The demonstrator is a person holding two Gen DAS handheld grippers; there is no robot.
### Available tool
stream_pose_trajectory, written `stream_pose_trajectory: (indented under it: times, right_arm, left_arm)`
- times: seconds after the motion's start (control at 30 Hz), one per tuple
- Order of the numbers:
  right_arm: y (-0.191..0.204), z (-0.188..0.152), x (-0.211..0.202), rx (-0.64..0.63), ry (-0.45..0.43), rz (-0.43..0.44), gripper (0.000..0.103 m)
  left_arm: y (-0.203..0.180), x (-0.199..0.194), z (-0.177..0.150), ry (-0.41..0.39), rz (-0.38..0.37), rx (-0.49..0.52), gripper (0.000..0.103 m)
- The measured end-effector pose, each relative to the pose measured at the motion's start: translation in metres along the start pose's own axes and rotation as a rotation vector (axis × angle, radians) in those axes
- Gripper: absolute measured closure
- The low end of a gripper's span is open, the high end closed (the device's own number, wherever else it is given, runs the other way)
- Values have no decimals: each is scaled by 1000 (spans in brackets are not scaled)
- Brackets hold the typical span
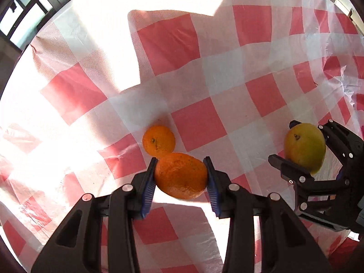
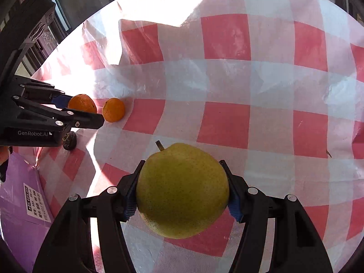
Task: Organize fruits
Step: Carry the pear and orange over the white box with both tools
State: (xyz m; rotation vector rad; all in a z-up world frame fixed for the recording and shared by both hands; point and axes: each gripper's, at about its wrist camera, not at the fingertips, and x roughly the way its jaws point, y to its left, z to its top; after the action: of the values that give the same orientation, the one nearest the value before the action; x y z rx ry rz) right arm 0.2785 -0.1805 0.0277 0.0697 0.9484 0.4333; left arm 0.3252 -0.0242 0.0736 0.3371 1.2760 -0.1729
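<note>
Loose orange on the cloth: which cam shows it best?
Left wrist: the loose orange sits near centre, whole apart from its near edge behind the gripped orange. Right wrist shows it small, near the left edge.

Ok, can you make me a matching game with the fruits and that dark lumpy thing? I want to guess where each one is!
Things:
1. bigger orange
2. smaller orange
3. pear
4. dark lumpy thing

Places:
A. in the right gripper
B. lying free on the checked cloth
C. by the purple box
D. in the left gripper

Pairs: 1-D, 2-B, 3-A, 4-C
</note>
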Motion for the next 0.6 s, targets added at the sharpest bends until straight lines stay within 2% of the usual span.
stream_pose_trajectory:
  times: [0.17, 0.3, 0.4, 0.47, 0.57, 0.6]
  right_arm:
    - [-15, -24, -27, 44, 31, -21, 42]
    - [-21, -38, -47, 62, 45, -38, 42]
    - [-24, -46, -64, 73, 39, -44, 42]
    - [-24, -52, -76, 71, 33, -48, 42]
    - [-17, -55, -87, 60, 26, -59, 42]
    - [-14, -56, -92, 57, 23, -63, 42]
  left_arm:
    - [-37, -13, -21, 2, -16, -54, 63]
    - [-59, -30, -36, -24, -35, -41, 63]
    - [-59, -43, -42, -44, -47, -24, 63]
    - [-90, -55, -52, -57, -39, -14, 63]
    - [-93, -69, -69, -74, -41, -9, 63]
    - [-107, -62, -75, -80, -39, -5, 63]
